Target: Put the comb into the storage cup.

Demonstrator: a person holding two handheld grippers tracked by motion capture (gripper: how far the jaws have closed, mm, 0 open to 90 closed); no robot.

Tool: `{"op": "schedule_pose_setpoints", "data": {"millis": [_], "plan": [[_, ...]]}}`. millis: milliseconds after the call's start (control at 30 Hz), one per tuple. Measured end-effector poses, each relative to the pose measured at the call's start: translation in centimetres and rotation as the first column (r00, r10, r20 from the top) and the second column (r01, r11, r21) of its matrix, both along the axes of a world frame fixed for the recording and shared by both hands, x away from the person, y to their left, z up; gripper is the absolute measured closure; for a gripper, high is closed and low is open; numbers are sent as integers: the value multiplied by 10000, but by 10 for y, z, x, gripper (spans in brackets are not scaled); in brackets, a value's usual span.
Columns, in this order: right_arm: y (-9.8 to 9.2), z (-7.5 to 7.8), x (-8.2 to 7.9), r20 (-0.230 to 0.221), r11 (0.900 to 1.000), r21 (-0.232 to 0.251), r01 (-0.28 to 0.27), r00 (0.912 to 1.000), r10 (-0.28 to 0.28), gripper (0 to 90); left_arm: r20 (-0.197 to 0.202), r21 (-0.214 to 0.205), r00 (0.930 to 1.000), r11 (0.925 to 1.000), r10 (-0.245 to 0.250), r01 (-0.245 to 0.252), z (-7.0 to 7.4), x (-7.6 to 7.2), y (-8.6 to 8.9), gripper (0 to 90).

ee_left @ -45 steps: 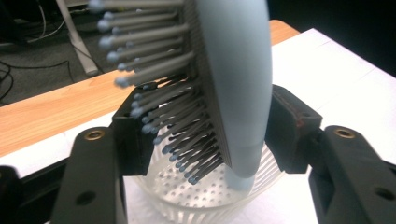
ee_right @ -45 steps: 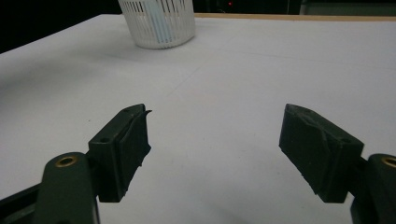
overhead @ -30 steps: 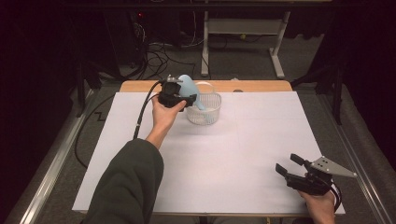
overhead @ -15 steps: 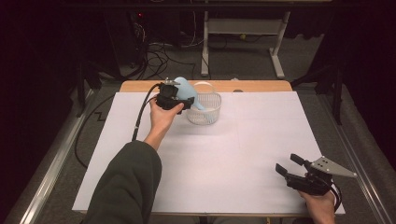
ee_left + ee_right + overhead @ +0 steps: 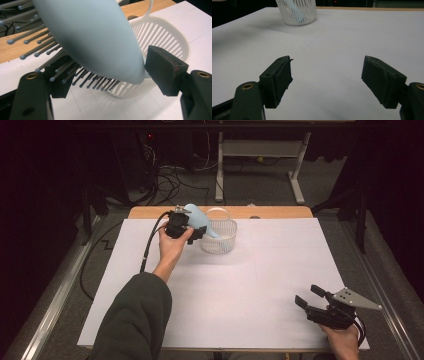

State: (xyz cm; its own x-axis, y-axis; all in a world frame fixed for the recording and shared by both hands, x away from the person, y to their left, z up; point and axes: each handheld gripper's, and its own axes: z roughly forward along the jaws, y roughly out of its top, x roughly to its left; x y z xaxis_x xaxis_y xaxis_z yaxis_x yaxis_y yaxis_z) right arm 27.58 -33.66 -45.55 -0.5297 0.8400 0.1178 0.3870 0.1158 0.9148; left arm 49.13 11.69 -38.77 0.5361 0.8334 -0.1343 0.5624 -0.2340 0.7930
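The hairbrush (image 5: pixel 95 37) is pale blue with a smooth, rounded back and rows of thin grey bristles tipped with small balls. It stands tilted in the white slotted basket (image 5: pixel 220 236) at the far side of the table (image 5: pixel 260 285), its handle end down inside the basket and its head rising out over the near-left rim. In the right claw view the blue handle shows through the basket's slits (image 5: pixel 297 11).

The left claw (image 5: pixel 192 231) sits at the brush head, just beside the basket. In its own view the brush head lies between the two black pads: the bristles brush against the left pad (image 5: pixel 61 77), while the right pad (image 5: pixel 165 67) stands just off the edge of the smooth back. The jaws have just been opening, and the grip looks released, with the brush still between the pads but no longer squeezed.

The right claw (image 5: pixel 312 296) rests near the table's front right corner, well apart from basket and brush. Its jaws stand wide apart with nothing between them, only the white table surface ahead. A grey three-cornered plate (image 5: pixel 355 299) sits on top of it.

No brand, label or writing can be read on the brush, the basket or the claws.
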Motion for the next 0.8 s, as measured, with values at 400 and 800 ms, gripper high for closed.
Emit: {"op": "schedule_pose_setpoints", "data": {"millis": [400,800], "plan": [[0,0,0,-4,10000,-15,21,10000,-21,246,8,-40,9998,9998,-198,198,1,-3,8,268],[0,0,0,-10,10000,0,38,10000,-38,246,67,66,9997,9997,-242,242,3,-6,11,267]]}}
